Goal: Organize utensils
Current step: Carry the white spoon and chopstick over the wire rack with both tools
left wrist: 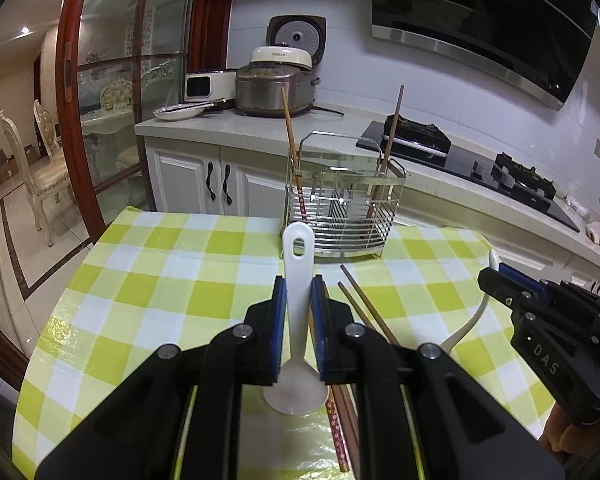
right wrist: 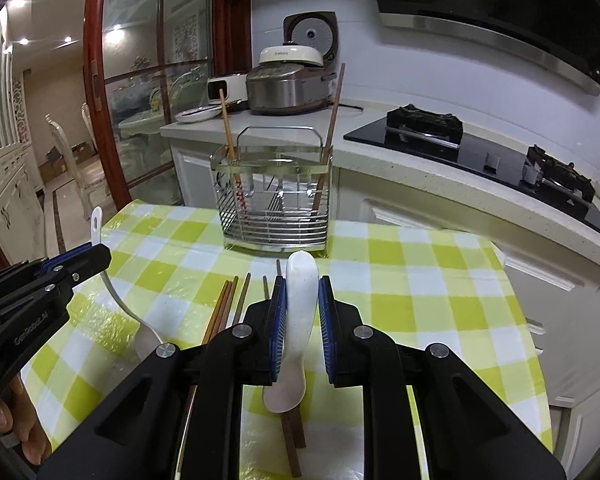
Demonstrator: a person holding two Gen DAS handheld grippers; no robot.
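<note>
Your left gripper (left wrist: 299,294) is clamped on a white rice paddle (left wrist: 296,320), its holed handle pointing far. Brown chopsticks (right wrist: 224,304) lie between. Your right gripper (right wrist: 302,296) squeezes a white ceramic spoon (right wrist: 296,320). Beyond, the wire utensil rack (right wrist: 276,204) stands near the checkered table's (right wrist: 420,300) far edge.

chopsticks (left wrist: 342,432) partly under left tool (left wrist: 299,312)

Green, yellow and white squares on the surface (left wrist: 172,280). White spoon (right wrist: 298,320), brown chopsticks (left wrist: 364,308), shiny silver rack (right wrist: 276,200), black gripper (left wrist: 299,312) with blue pads (left wrist: 278,320).
</note>
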